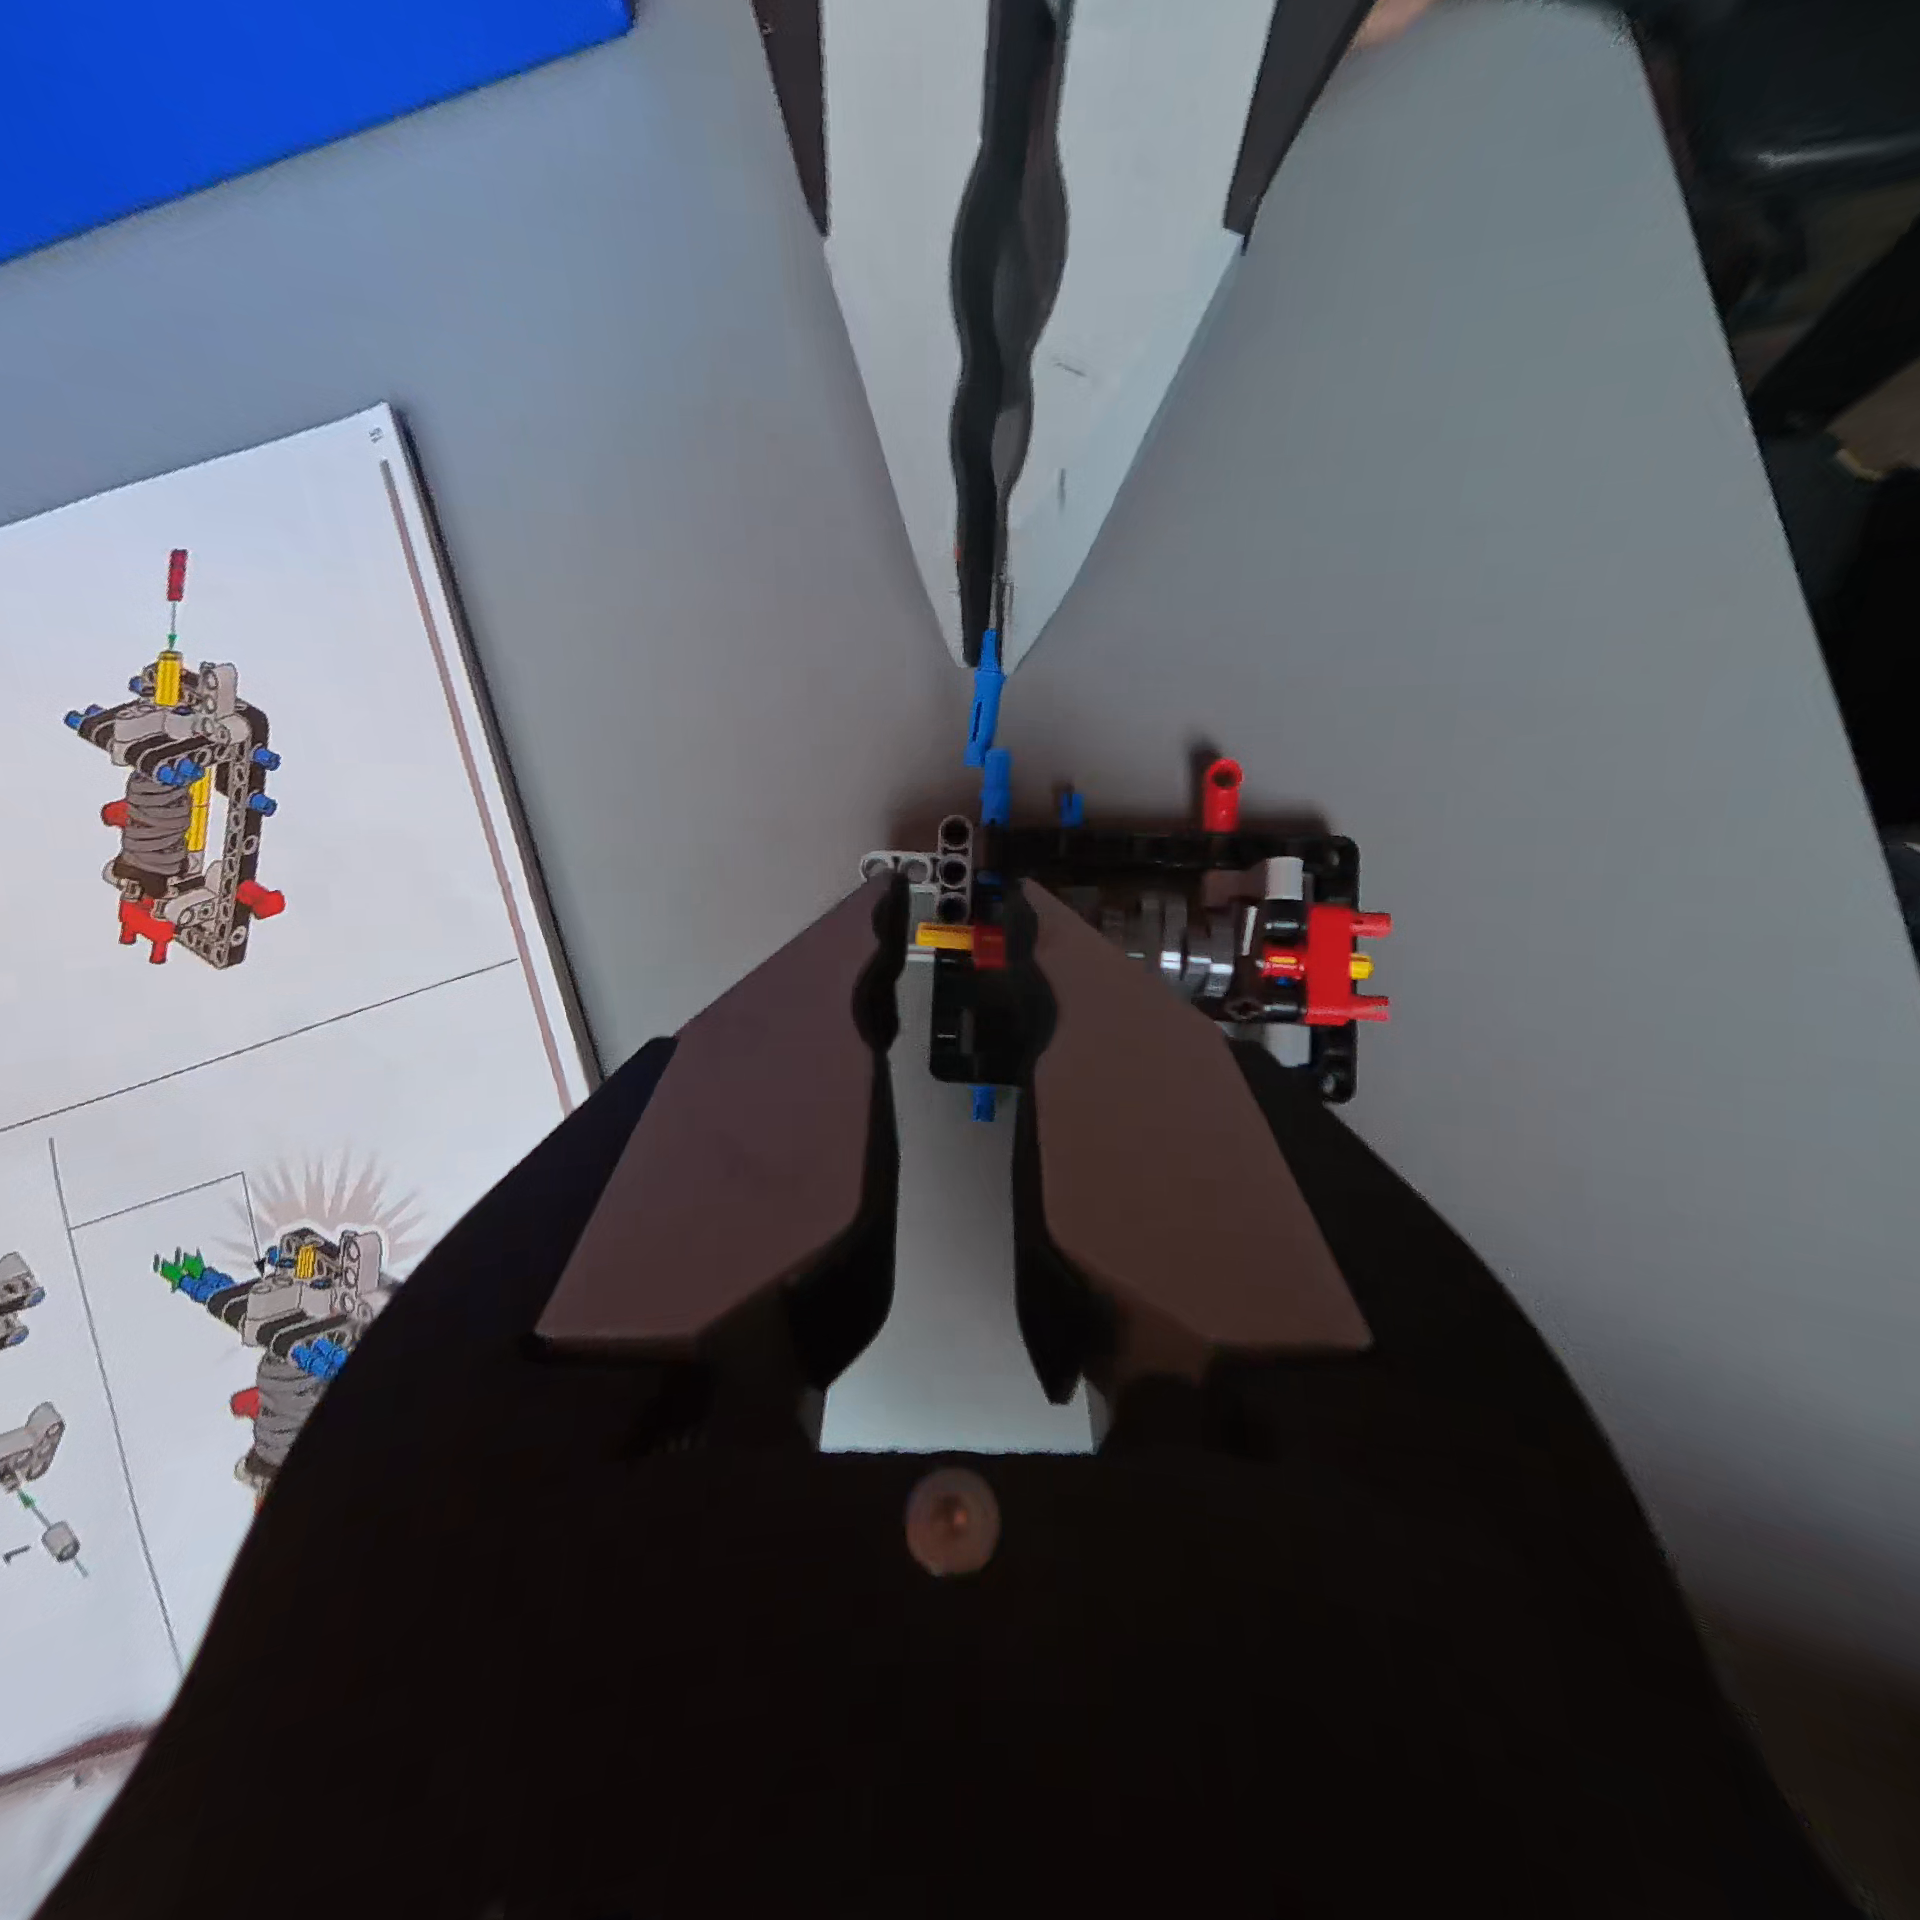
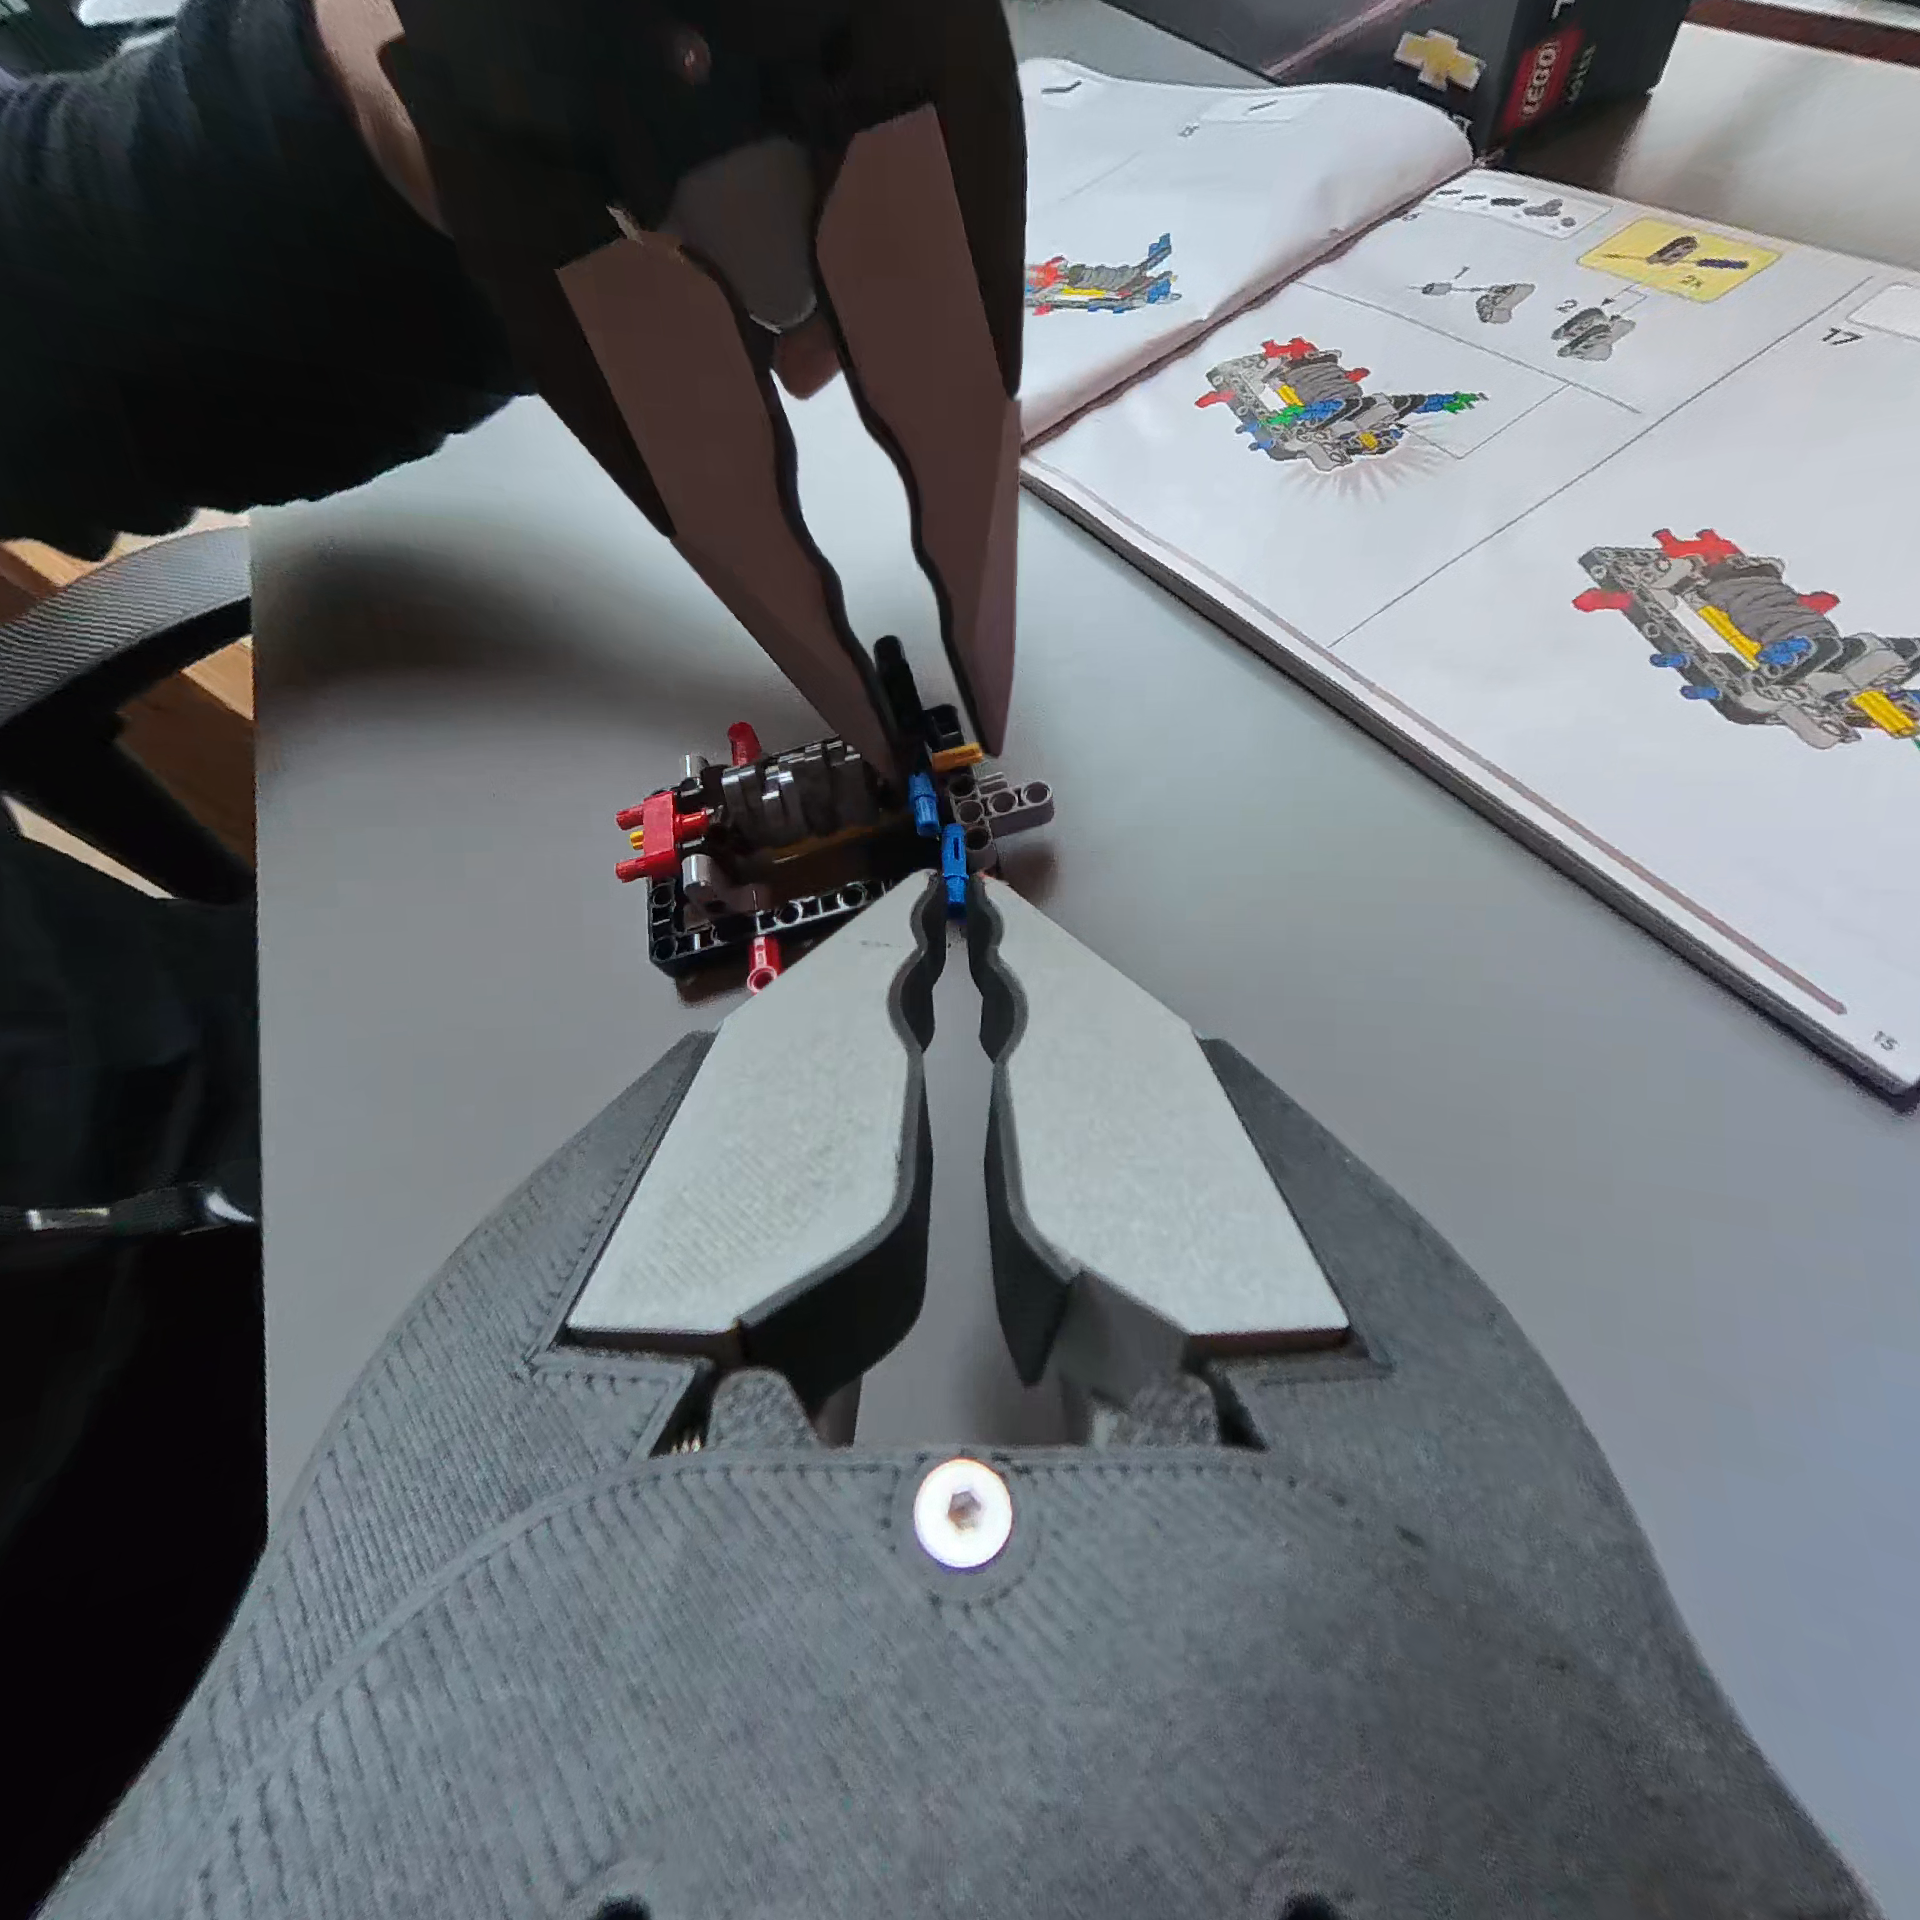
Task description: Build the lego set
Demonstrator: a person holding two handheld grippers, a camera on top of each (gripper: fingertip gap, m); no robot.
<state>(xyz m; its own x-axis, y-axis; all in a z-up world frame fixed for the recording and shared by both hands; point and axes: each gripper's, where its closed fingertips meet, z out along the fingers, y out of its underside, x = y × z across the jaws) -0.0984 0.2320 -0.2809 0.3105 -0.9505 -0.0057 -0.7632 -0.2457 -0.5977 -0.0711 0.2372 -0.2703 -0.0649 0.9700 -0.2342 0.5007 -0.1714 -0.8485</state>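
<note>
A part-built lego assembly (image 1: 1143, 935) lies on the grey table: a black frame with dark grey gears, red end pieces, a grey beam and blue pins; it also shows in the right wrist view (image 2: 790, 831). My left gripper (image 1: 958, 899) has its brown fingers closed on the assembly's black end by the grey beam; in the right wrist view it (image 2: 935, 764) comes down from above. My right gripper (image 2: 956, 883) is shut on a blue pin (image 2: 954, 857), whose far end sits at the assembly beside the grey beam. In the left wrist view the right gripper (image 1: 984, 649) comes from the far side with the pin (image 1: 985, 701).
An open instruction booklet (image 2: 1455, 582) lies on the right of the table, seen on the left in the left wrist view (image 1: 260, 831). A black lego box (image 2: 1507, 62) stands behind it. A chair armrest (image 2: 104, 644) lies past the table's left edge. A blue sheet (image 1: 260, 104) is far left.
</note>
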